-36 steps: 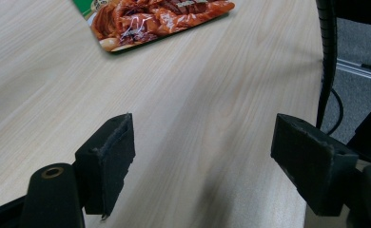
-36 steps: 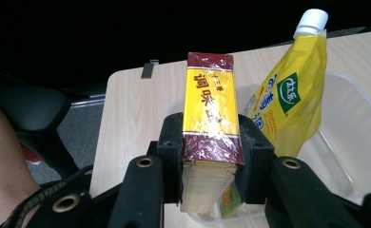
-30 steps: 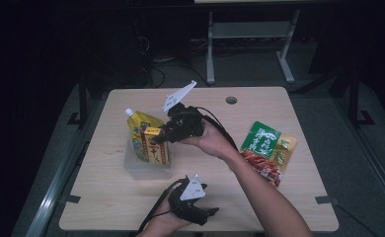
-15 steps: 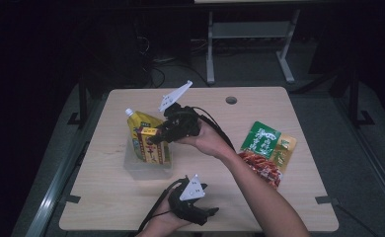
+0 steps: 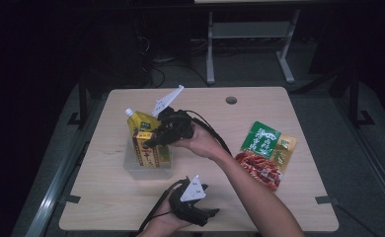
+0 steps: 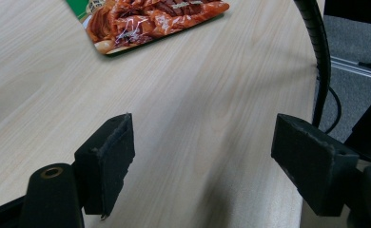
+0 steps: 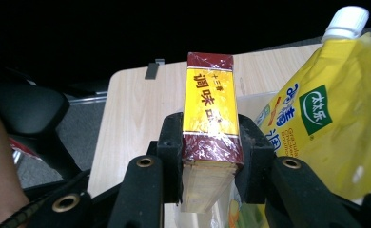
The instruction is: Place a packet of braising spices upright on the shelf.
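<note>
My right gripper (image 5: 152, 142) (image 7: 209, 142) is shut on a red and yellow box (image 5: 149, 150) (image 7: 209, 107), its pads on the two long sides. The box hangs at a clear plastic container (image 5: 131, 168) on the table's left part. I cannot tell whether its lower end is inside. A yellow pouch (image 5: 142, 122) (image 7: 326, 114) with a white cap leans in the same container, just beside the box. My left gripper (image 5: 211, 213) (image 6: 202, 156) rests low at the front edge of the table, open, with bare wood between its jaws.
A green and orange snack bag (image 5: 267, 153) (image 6: 150, 19) lies flat on the table's right part. A round cable hole (image 5: 231, 100) is near the far edge. A black cable (image 6: 319, 52) hangs past the edge of the table (image 6: 212, 95). Dark floor and a metal stand lie beyond.
The right gripper with the box has shifted slightly left and down toward the container. The left gripper has stayed put.
</note>
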The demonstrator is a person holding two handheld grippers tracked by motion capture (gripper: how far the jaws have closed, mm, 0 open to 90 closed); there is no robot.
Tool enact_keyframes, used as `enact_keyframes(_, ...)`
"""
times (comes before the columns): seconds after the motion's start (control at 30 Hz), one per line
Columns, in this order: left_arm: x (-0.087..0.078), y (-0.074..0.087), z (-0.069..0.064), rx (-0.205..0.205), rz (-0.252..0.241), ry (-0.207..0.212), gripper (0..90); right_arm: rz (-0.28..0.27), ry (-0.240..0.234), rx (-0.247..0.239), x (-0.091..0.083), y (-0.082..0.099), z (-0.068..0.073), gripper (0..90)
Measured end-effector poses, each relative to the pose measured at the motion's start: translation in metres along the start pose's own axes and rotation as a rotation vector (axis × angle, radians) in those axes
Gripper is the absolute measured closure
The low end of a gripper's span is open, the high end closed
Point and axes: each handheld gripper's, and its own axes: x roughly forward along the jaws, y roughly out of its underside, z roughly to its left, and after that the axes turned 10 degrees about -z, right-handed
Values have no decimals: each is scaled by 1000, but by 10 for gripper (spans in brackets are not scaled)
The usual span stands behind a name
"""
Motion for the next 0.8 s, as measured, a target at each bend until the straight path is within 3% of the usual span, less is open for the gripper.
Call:
enact_keyframes(0.4,3,0,-1,-9,2,9,219,39,-10,14,15,14,-5,673)
enact_keyframes(0.8,4,1,-1,-4,2,12,219,85,9,-19,30,29,-2,670)
